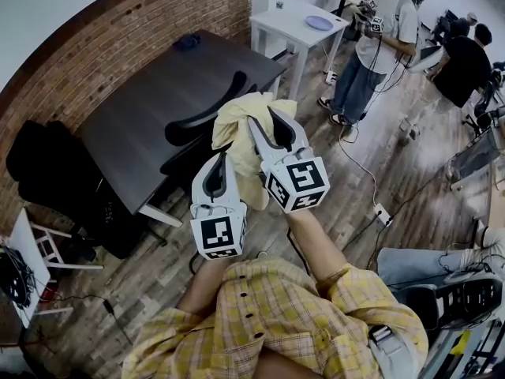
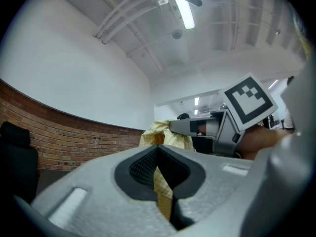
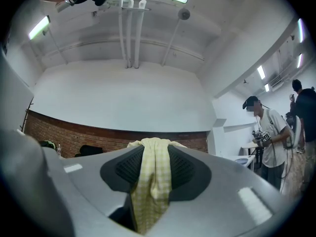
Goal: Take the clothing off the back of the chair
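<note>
Our jaws pinch the yellow clothing (image 1: 237, 121): left gripper (image 1: 218, 166) a thin bit, right gripper (image 1: 267, 126) a thick fold, by the top edge of the chair (image 1: 207, 110). It looks soft, light, floppy; we grab folds.

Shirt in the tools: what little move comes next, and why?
Probably lift the shirt a bit higher and away from the chair. The left tool and right tool both pinch it, and it hangs bunched close over the chair back, maybe touching it.

Left gripper (image 1: 219, 164) clamps the clothing (image 1: 234, 129); right gripper (image 1: 263, 118) likewise, alongside.
</note>
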Motion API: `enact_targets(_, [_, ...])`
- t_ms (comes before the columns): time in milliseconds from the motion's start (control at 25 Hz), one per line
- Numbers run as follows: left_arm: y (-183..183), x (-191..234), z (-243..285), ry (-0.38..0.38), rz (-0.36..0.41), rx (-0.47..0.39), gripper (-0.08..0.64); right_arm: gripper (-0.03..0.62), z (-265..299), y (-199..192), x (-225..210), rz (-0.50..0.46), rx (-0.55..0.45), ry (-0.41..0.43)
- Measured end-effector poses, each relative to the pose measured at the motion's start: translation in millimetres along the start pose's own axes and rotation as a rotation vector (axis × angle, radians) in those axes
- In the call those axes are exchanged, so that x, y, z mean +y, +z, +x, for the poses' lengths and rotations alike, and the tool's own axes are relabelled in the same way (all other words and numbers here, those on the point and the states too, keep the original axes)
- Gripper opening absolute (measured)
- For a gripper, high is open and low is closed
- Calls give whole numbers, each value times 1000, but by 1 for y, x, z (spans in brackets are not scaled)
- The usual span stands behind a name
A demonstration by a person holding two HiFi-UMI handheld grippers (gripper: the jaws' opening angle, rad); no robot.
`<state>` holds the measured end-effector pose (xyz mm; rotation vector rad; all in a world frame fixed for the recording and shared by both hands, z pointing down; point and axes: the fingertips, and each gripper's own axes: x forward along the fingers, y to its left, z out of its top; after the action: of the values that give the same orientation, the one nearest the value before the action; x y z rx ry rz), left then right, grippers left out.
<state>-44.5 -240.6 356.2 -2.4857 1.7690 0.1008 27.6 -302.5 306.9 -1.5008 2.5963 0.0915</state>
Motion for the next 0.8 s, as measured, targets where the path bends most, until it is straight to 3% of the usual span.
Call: enact_targets(800, [0, -8, -17, 9, -14, -2, 0, 152, -40, -32, 23, 25, 42, -5])
